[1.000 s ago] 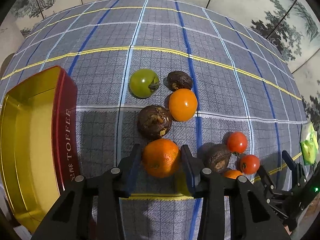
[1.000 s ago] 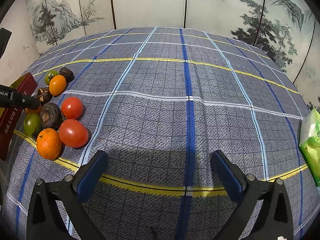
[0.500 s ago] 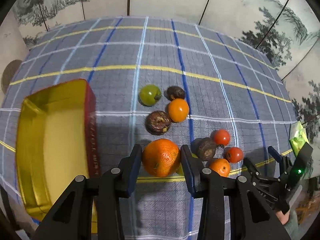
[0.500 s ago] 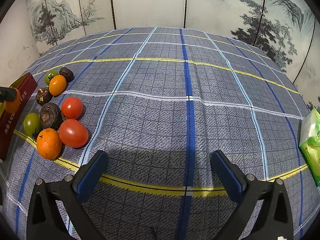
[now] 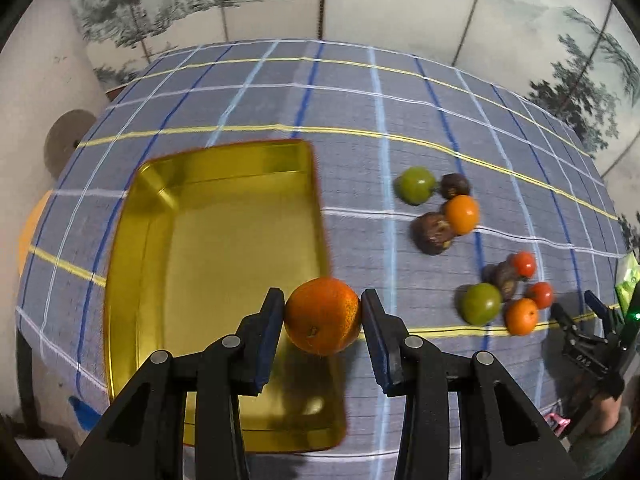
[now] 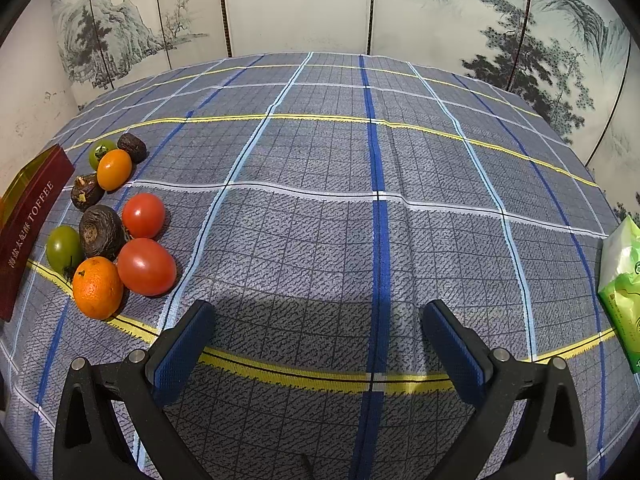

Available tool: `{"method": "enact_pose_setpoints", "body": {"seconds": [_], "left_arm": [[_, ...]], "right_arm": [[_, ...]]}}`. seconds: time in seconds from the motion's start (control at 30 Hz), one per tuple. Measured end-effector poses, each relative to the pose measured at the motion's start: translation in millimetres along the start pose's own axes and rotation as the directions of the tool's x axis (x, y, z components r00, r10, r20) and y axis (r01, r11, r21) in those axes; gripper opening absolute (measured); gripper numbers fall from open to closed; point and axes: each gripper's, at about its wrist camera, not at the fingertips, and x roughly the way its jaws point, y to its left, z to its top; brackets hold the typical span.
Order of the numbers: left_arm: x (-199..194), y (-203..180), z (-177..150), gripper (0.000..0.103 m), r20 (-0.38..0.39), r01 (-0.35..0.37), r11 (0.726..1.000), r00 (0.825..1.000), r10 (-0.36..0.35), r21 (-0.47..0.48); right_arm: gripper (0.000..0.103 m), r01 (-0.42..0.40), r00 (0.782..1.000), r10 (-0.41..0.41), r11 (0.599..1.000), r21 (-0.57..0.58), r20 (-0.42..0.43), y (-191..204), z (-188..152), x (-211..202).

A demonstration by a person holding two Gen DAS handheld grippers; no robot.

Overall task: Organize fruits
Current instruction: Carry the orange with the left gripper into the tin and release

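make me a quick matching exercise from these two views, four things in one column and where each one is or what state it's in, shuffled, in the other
Things:
1. orange
2. gold tin
3. right gripper
4. green packet

Places or states:
A. at the right edge of the tablecloth
B. open, nothing between its fingers
C. clamped in the left gripper over the tin's right rim
D. empty, left of the loose fruit

Pairs: 1-C, 2-D, 3-B, 4-A
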Motion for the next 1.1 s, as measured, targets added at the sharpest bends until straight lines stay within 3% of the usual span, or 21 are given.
{"method": "enact_pose_setpoints", "body": {"seconds": [0.4, 0.67, 1.1], "left_arm": [[17.3, 45.4, -22.2, 0.041, -0.043, -0.028, 0.995, 0.999, 0.024, -0.093], [27.6, 64.2, -33.5, 0.041, -0.055, -0.068, 0.992, 0.997, 0.063, -0.109], [27.1, 70.2, -41.3, 0.041, -0.024, -0.062, 0.993, 0.998, 0.060, -0.102]], "right_arm": [[0.103, 0.001, 1.000, -0.001, 1.000, 0.005, 0.000, 0.5, -0.4, 1.0], [0.103, 0.007, 1.000, -0.007, 1.000, 0.018, -0.002, 1.3, -1.0, 2.6], [0.103, 0.025, 0.999, -0.024, 0.999, 0.040, -0.029, 3.2, -2.8, -0.6]]}}
